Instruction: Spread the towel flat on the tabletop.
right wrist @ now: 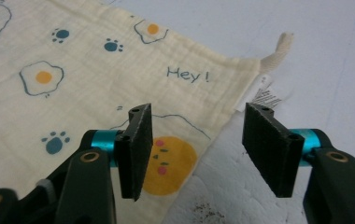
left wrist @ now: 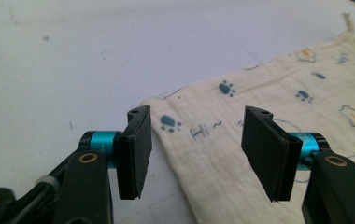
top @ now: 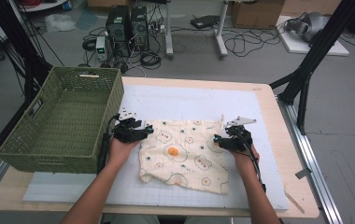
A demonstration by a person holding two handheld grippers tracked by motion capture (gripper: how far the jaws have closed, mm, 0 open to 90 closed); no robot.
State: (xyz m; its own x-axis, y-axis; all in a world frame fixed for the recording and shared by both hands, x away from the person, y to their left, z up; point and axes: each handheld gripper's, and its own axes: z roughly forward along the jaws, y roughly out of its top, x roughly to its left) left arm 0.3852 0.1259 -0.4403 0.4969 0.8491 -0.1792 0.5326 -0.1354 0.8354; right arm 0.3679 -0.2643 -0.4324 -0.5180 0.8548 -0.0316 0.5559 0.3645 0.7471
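Note:
A cream cloth (top: 185,154) printed with fried eggs and blue paw prints lies flat on the white mat (top: 189,100). My left gripper (top: 146,131) rests at the cloth's left edge near its far corner. Its jaws (left wrist: 198,115) stand open, and the cloth (left wrist: 241,116) lies below them, untouched by the pads. My right gripper (top: 218,139) sits at the cloth's right edge, by the far corner with the hanging loop (right wrist: 278,49) and white label (right wrist: 265,95). It (right wrist: 200,110) is open too, straddling the edge of the cloth (right wrist: 96,70) with nothing pinched.
A green woven basket (top: 63,121) stands on the table's left side, close beside my left hand. The wooden table edge (top: 285,140) runs along the right. Computers, cables and boxes sit on the floor beyond the table.

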